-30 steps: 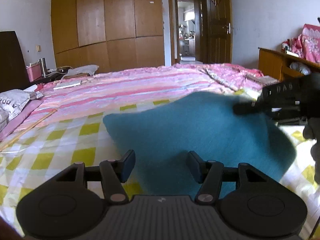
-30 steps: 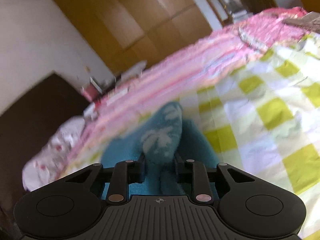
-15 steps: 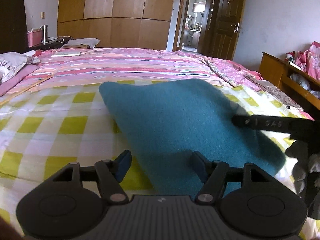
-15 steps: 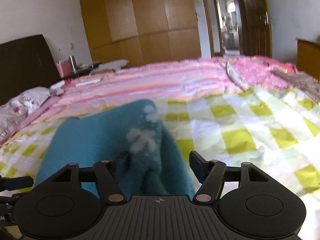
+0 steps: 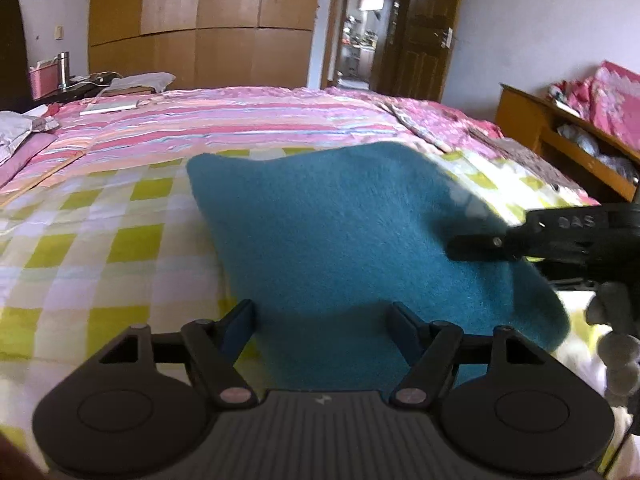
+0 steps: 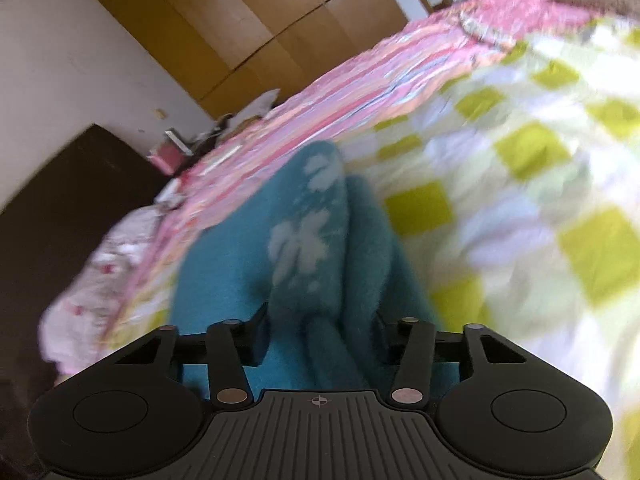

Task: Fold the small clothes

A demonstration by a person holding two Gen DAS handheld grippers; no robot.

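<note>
Fuzzy teal fleece garment (image 5: pixel 352 236) on yellow-checked bedspread (image 5: pixel 100 240); left gripper (image 5: pixel 322 326) wide, jaws just opening, cloth between but unpressed; right gripper (image 6: pixel 320 326) half closed, jaws just closing onto bunched fold.

A yellow-checked sheet (image 5: pixel 100 240) covers the bed beside a pink striped quilt (image 5: pixel 240 120), with a wooden wardrobe (image 5: pixel 200 20) and open door (image 5: pixel 424 28) behind.

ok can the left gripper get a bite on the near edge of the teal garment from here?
Probably yes. The left gripper is open with the teal garment already between its fingers, nothing blocking. The right gripper sits off at the far right edge.
</note>
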